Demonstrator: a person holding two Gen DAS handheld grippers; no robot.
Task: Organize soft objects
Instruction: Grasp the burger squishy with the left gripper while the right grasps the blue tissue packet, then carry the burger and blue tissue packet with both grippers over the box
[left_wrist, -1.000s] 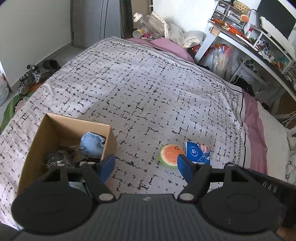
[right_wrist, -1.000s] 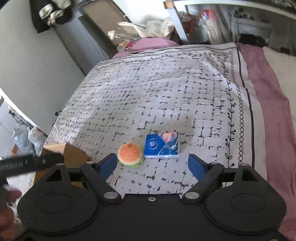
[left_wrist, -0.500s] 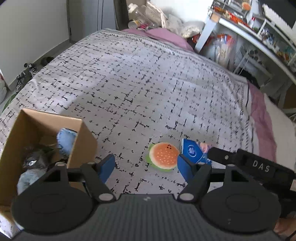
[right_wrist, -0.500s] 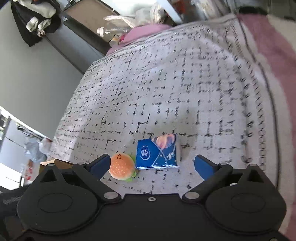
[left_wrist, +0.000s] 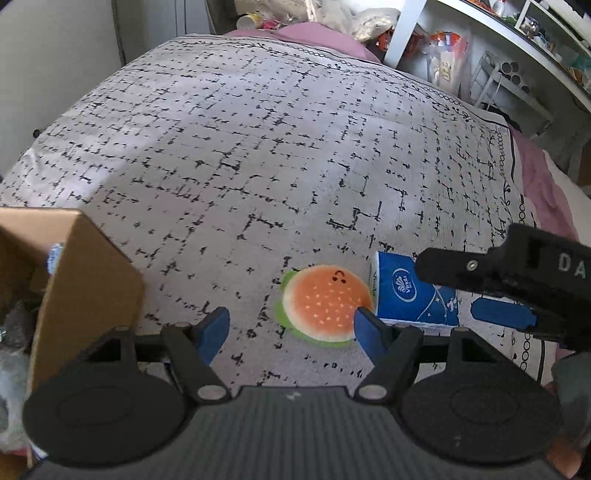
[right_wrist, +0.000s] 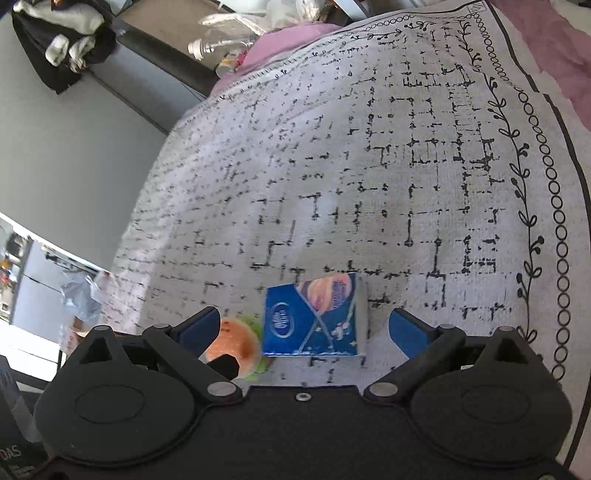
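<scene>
Two tongs I hold wide, unloaded: left gripper near round orange burger plush; right gripper, just opened, frames blue tissue pack at plush's three o'clock.

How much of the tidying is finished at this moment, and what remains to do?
Done: the cardboard box already holds some soft items. In hand: nothing yet. The left gripper is open at the burger plush, and the right gripper, whose jaws have just been opening, is open around the blue tissue pack; neither presses its target. Left: grip both, which lie on the bedspread, and probably put them in the box.
</scene>
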